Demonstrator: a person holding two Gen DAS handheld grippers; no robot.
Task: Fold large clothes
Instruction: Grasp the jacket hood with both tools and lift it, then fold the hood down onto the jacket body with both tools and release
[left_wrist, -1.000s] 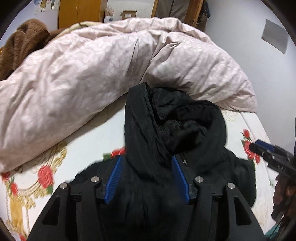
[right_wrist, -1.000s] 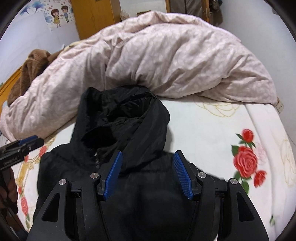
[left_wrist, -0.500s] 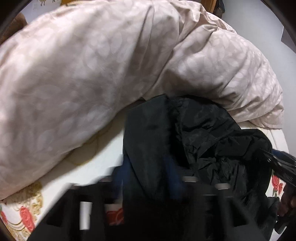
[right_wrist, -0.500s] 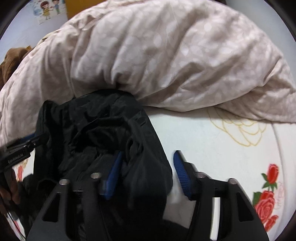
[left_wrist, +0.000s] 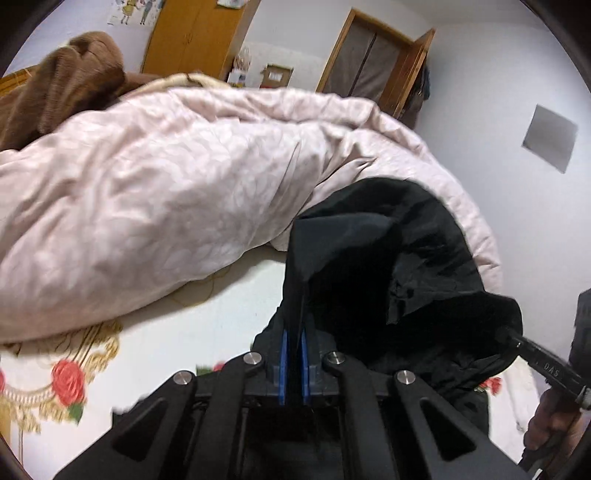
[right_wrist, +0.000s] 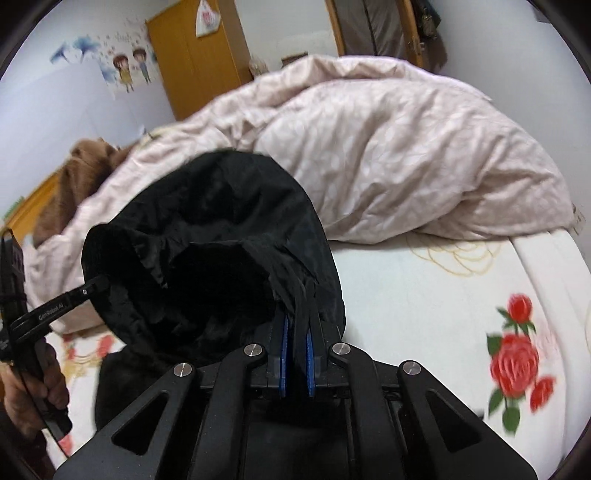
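Vs 1 s ago: both grippers were wide open over the jacket, which lay flat on the sheet; now each is pinched tight on black fabric and the hood end is lifted, gaping like a pouch.

Left gripper (left_wrist: 294, 339), bottom centre of the left view: blue pads nearly together, a thin fold of the jacket (left_wrist: 388, 266) clamped between them. The jacket fills centre-right of the frame and hangs up off the sheet (left_wrist: 207, 332), its upper edge overlapping the duvet (left_wrist: 177, 184).

Right gripper (right_wrist: 297, 332), bottom centre of the right view: pads close, gap filled by a bunched strip of jacket (right_wrist: 221, 240) edge. The hood opening sits centre-left in that frame, dark inside.

Left view only: right gripper (left_wrist: 511, 336) at the right edge, tip buried in the jacket's far rim, w/ a hand (left_wrist: 550, 421) under it; grey panel (left_wrist: 550, 138) on the wall, upper right.

Right view only: left gripper (right_wrist: 99, 283) at the left edge, tip touching the hood rim, hand (right_wrist: 29, 391) gripping its handle; cartoon sticker (right_wrist: 129, 70) upper left; big roses (right_wrist: 517, 362) on the sheet (right_wrist: 424, 295), lower right.

Both views: duvet (right_wrist: 388, 147) heaped across the frame behind the jacket, brown blanket (left_wrist: 66, 81) (right_wrist: 88, 162) at left, wardrobe (left_wrist: 192, 33) (right_wrist: 199, 48) at the top.
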